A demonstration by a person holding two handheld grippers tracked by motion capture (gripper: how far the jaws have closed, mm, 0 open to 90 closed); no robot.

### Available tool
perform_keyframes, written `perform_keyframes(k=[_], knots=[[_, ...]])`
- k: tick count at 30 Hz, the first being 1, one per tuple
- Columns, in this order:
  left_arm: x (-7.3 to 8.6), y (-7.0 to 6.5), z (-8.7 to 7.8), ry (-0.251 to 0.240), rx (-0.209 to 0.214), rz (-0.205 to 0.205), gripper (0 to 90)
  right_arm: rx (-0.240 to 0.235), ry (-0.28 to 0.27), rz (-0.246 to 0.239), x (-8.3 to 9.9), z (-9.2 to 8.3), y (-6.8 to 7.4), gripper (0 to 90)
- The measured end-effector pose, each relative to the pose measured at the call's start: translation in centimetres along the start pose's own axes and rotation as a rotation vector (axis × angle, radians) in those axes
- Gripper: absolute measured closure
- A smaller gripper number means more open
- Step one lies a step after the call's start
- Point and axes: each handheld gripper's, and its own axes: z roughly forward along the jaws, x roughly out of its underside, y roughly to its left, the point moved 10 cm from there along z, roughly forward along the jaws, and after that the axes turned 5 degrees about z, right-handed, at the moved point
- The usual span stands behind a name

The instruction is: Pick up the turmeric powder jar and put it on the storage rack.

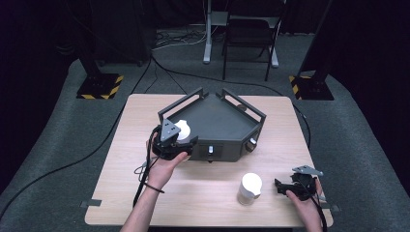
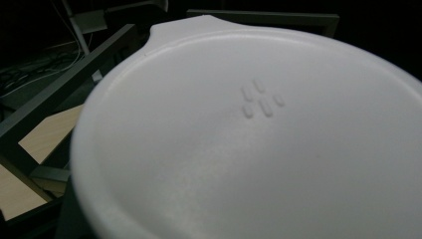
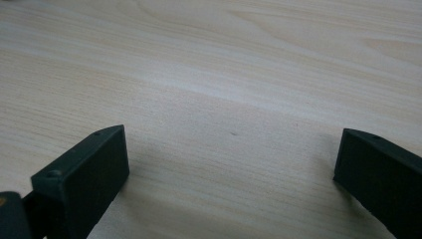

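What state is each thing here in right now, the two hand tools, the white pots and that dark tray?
Left gripper: shut on a white container, held at the tray's near left corner.
Held white container: lid on, its top close to the camera.
Right gripper: jaws wide open, nothing between them, low over the table.
Second white container: upright on the table, untouched, lid on.
Dark tray: floor looks bare.

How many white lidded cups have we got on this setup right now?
2. One white cup is held in the left gripper at the dark tray's front-left edge; the other stands on the table near the right gripper.
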Motion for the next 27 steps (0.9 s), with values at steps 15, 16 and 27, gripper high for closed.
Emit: perform_keyframes(k=[15,16,27], knots=[[-2.6,1.4,1.0,-0.008,0.002,-0.005,30.9,0.000,0.000,0.000,0.0,0.0,0.0,0.0],[-2.8,1.6,1.1,-0.008,-0.001,-0.006,30.9,0.000,0.000,0.000,0.0,0.0,0.0,0.0],[-4.7,2.8,2.9,0.004,-0.043,0.011,31.0,0.000,0.000,0.000,0.0,0.0,0.0,0.0]])
